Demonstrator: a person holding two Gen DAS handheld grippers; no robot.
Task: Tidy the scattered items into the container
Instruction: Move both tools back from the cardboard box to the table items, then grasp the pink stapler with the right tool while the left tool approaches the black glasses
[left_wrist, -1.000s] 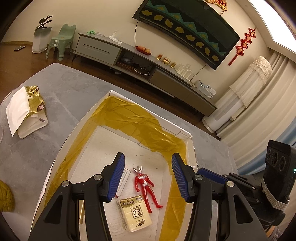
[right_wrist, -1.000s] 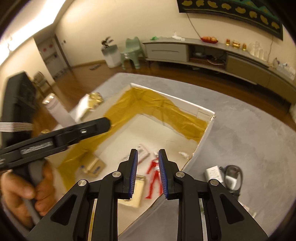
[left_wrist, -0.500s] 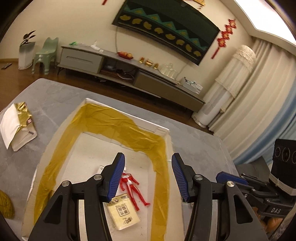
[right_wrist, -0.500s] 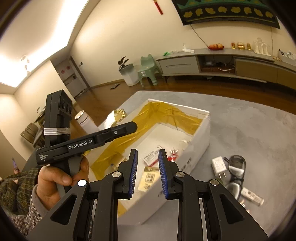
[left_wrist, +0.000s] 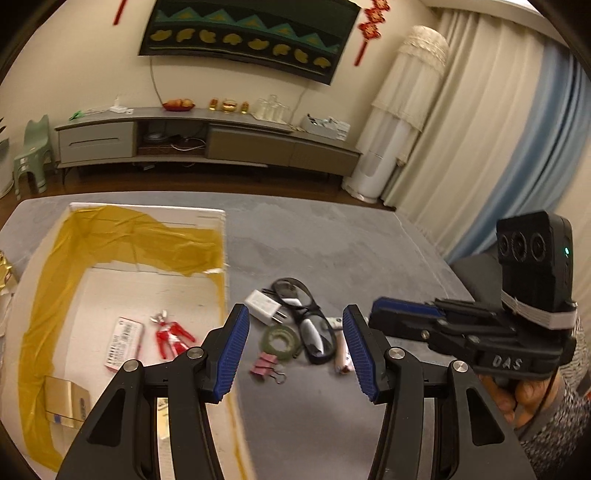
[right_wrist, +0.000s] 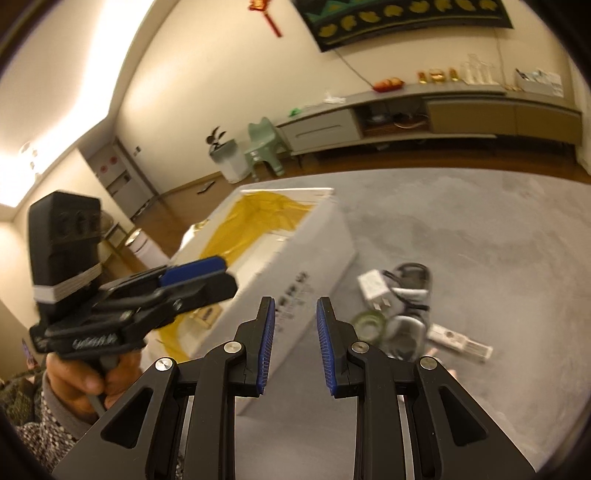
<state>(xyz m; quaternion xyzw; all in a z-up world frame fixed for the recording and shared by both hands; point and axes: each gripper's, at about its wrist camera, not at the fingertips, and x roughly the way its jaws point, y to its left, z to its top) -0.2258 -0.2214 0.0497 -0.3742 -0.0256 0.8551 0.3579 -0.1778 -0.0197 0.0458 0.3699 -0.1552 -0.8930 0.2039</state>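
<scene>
Starting at the left of your left wrist view: the white cardboard box lined with yellow film (left_wrist: 122, 236) sits on the grey table (left_wrist: 332, 243). Inside it you've got a gold-coloured little carton (left_wrist: 68, 406) in the near corner, then a white packet with a red-edged barcode label (left_wrist: 123, 343) (print too small to read), then a red and silver toy figure (left_wrist: 171, 336) lying flat just beside that packet.

Your left gripper (left_wrist: 293, 349) is up above the table with its blue-padded jaws spread wide, nothing between them. Through that gap sits the pile that's outside the box: a white plug charger (left_wrist: 264, 306), a roll of green tape (left_wrist: 279, 338), a pink binder clip (left_wrist: 266, 365) closest to you, and black-framed glasses (left_wrist: 308, 321) draped across the charger's cable. To the right of the glasses there's a small white thing and a brownish stick, both too blurry to name.

Far right, your other hand (left_wrist: 528, 398) holds the second tool, and "DAS" is readable on its body.

In the right wrist view, your right gripper (right_wrist: 293, 347) has its jaws parted a fair bit, empty, hovering by the box's outer wall (right_wrist: 295, 273). There's dark print on that wall but it's smeared. A white labelled box (right_wrist: 460, 341) lies just past the glasses.
</scene>
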